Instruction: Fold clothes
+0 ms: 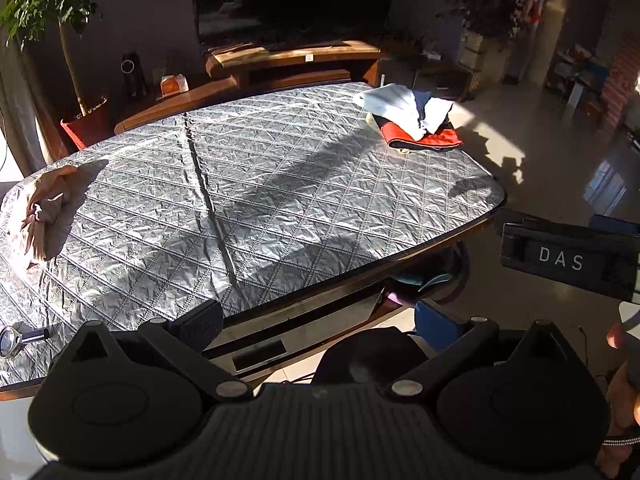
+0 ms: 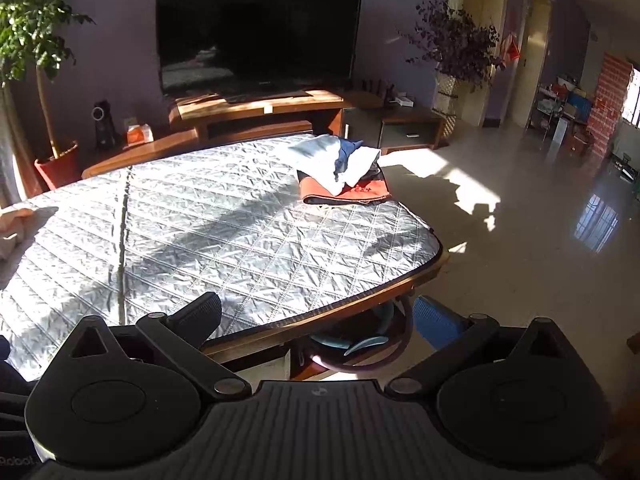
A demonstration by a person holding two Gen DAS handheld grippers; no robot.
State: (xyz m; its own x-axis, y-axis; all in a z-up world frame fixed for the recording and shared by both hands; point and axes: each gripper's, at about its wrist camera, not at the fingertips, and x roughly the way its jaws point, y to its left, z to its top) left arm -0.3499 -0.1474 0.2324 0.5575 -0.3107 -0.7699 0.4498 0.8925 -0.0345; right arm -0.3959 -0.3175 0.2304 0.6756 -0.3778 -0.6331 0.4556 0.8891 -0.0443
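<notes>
You're in a home living room: a big dark television (image 2: 259,36) sits on a low wooden stand (image 2: 260,110), potted plants (image 2: 30,28) flank it, sunlight falls across the tiled floor (image 2: 520,240), and a quilt-covered tabletop (image 2: 240,224) fills the foreground.

At the right edge of the left wrist view, white letters "DAS" stand on a black block (image 1: 568,258) of the other claw. In the right wrist view's lower left corner, small mirrored lettering is unreadable.
</notes>
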